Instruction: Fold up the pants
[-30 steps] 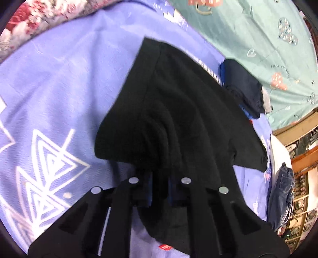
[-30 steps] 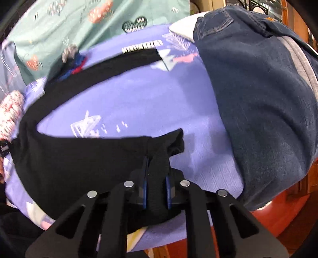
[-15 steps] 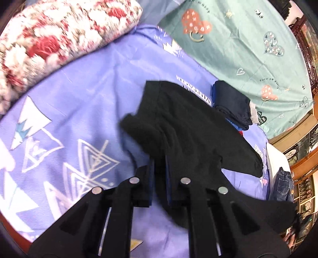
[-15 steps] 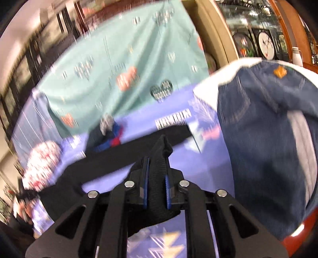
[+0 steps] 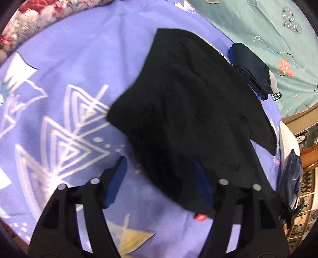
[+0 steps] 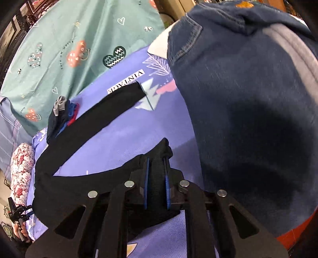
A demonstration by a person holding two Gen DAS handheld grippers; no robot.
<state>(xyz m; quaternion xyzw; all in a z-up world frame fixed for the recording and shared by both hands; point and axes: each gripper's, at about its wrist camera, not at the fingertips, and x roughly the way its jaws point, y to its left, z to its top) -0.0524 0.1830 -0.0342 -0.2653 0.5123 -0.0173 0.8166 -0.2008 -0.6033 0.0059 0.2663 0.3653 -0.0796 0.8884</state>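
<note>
1. Your left gripper (image 5: 159, 176) is opening right now, jaws spreading wide. The black pants (image 5: 188, 111) lie under and between them, but the blue pads (image 5: 117, 178) press on nothing.
2. Those pants are spread across the purple patterned sheet (image 5: 59, 89), a folded bulk of dark cloth in front of your left tongs, with a small red tag (image 5: 200, 217) at the near hem.
3. Your right gripper (image 6: 156, 178) is clamped tight on a bunched end of the pants (image 6: 99, 178); the fabric pokes up between its blue pads (image 6: 166, 184).
4. From the right wrist view, one black leg stretches away across the sheet (image 6: 129, 139) toward the "VINTAGE" print (image 6: 125, 81).
5. A pile of blue jeans (image 6: 248, 119) sits just to the right of your right tongs, filling that side of the view.
6. Further back, a small stack of folded dark clothes (image 5: 252, 69) rests just beside the pants, at the edge of the teal heart-print cover (image 5: 268, 29).
7. A floral pillow (image 5: 39, 15) lies at the far left corner.
</note>
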